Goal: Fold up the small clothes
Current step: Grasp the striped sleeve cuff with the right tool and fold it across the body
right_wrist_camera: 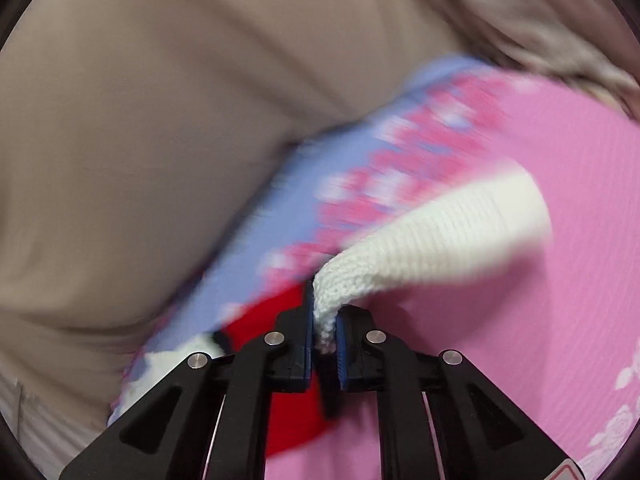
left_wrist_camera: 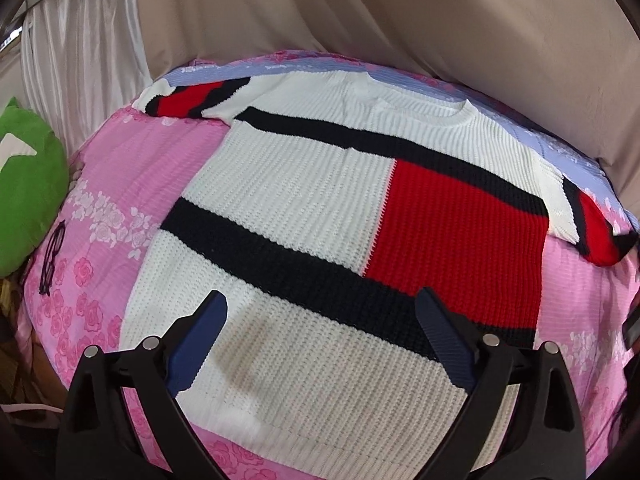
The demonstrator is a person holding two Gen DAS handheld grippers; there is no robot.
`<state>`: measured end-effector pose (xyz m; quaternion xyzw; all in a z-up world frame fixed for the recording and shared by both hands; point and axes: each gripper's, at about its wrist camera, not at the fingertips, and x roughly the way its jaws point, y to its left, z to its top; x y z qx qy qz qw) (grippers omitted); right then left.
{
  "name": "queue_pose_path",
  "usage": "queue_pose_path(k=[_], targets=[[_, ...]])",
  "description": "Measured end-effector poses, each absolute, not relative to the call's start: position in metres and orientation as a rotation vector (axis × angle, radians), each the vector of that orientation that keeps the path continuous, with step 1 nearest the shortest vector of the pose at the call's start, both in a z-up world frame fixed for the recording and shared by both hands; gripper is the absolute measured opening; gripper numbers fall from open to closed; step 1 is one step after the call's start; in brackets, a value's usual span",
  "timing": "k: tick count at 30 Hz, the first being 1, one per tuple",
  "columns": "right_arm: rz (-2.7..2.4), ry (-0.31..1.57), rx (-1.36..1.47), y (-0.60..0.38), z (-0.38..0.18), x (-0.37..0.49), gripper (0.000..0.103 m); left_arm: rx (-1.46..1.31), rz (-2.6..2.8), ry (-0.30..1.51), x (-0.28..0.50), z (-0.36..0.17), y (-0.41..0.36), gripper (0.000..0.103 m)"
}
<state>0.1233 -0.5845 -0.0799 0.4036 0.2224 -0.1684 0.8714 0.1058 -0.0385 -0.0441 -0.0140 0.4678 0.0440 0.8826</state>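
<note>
A knit sweater in white, red and dark navy blocks lies spread flat on a pink flowered bedsheet, collar at the far side, both sleeves out. My left gripper is open and empty, hovering over the sweater's near hem. In the right wrist view, my right gripper is shut on the white cuff of the sweater's sleeve and lifts it off the sheet; the red and navy part of the sleeve hangs below. That view is blurred by motion.
A green cushion lies at the bed's left edge, with dark-framed glasses on the sheet beside it. Beige drapes hang behind the bed. A blue-lilac band of the sheet runs along the far edge.
</note>
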Motion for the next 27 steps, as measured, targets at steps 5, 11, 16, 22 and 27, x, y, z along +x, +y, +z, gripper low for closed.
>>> queue_pose_path(k=[5,11,16,22,27], targets=[[0.124,0.396,0.562,-0.427,0.031,0.197,0.011,-0.063,0.106,0.949,0.116,-0.036,-0.017,0.093],[0.406,0.571,0.328,-0.235,0.016,0.245,0.042,-0.182,0.122,0.935,0.143,-0.028,0.024,0.098],[0.299,0.702,0.453,-0.241,-0.034,0.200,0.044,-0.363,0.027,0.939,0.193,-0.031,0.052,0.098],[0.070,0.811,0.563,-0.285,-0.068,0.175,0.046,-0.441,0.000,0.976,0.274,-0.070,0.045,0.098],[-0.017,0.807,0.686,-0.311,-0.092,0.188,0.047,-0.451,0.059,1.027,0.328,-0.112,0.034,0.085]])
